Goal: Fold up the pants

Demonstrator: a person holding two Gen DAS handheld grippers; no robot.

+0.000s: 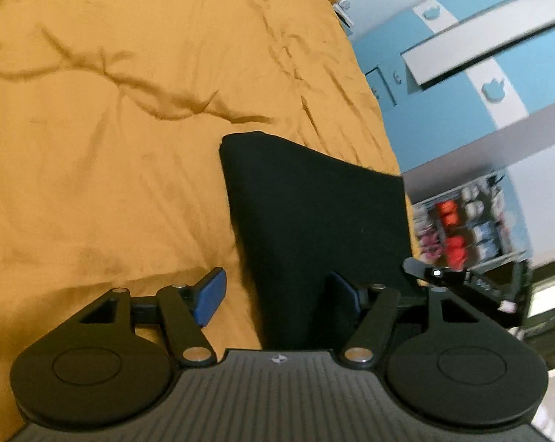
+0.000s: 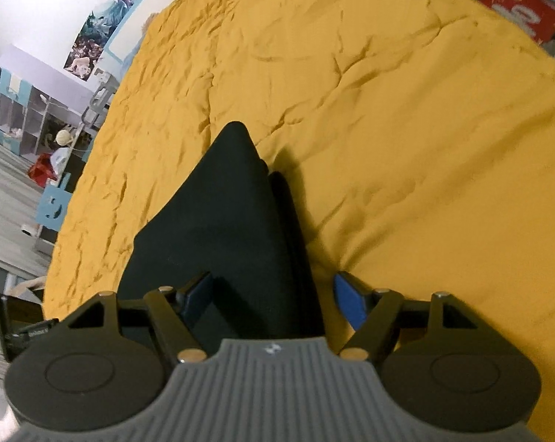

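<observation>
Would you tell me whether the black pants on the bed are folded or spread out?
Folded: the black pants lie as a compact stack on the mustard bedspread, with layered edges visible along one side.

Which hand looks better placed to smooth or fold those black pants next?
Probably the right. The right gripper is open with the folded edge of the black pants centred between its fingers. The left gripper, also open, straddles only one side, half over the yellow bedspread.
</observation>
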